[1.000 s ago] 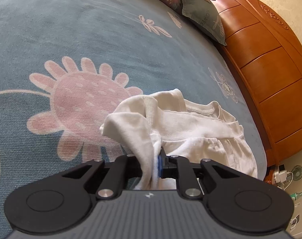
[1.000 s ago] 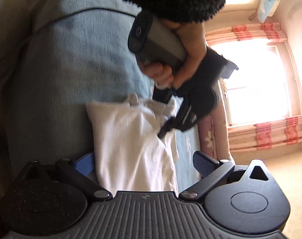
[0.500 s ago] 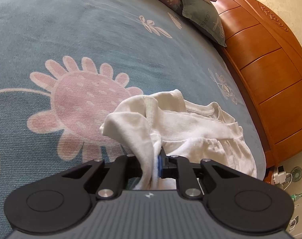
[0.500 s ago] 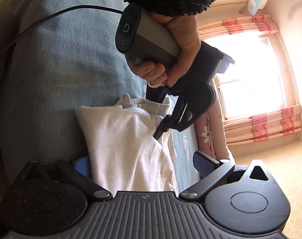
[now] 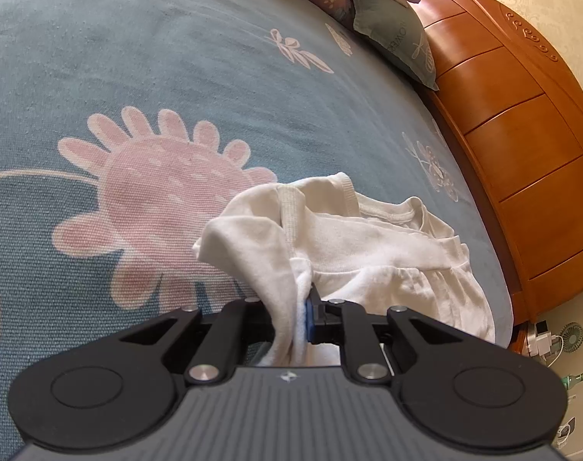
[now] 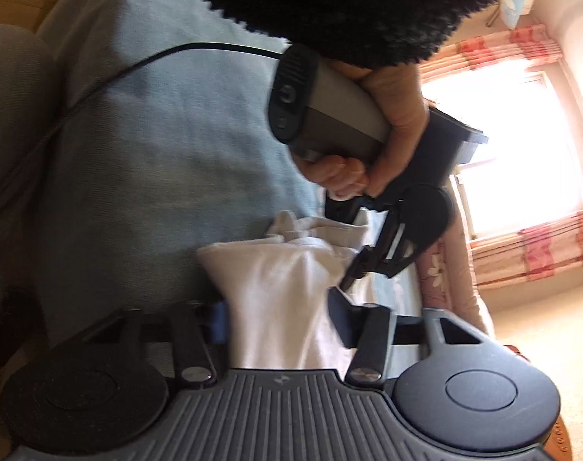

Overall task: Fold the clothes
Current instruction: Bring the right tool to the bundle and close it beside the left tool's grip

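A white garment [image 5: 368,249] lies crumpled on the blue bedspread [image 5: 176,57] near the bed's right edge. My left gripper [image 5: 304,317] is shut on a bunched fold of it, and the cloth rises into the jaws. From the right wrist view, the same garment [image 6: 276,280] stretches between both grippers. My right gripper [image 6: 278,315] is closing, its blue pads touching both sides of a gathered fold. A hand [image 6: 391,126] holds the left gripper [image 6: 351,274] just beyond, its tips pinching the cloth.
A wooden headboard [image 5: 522,134] runs along the right, with pillows [image 5: 391,34] at the far end. A black cable [image 6: 99,80] crosses the bedspread. A black fuzzy sleeve [image 6: 349,0] fills the top. A bright window [image 6: 514,146] with pink curtains stands behind.
My right gripper's jaws have come in from wide open onto the white cloth, and that view has shifted slightly. The left gripper and its hold look the same.
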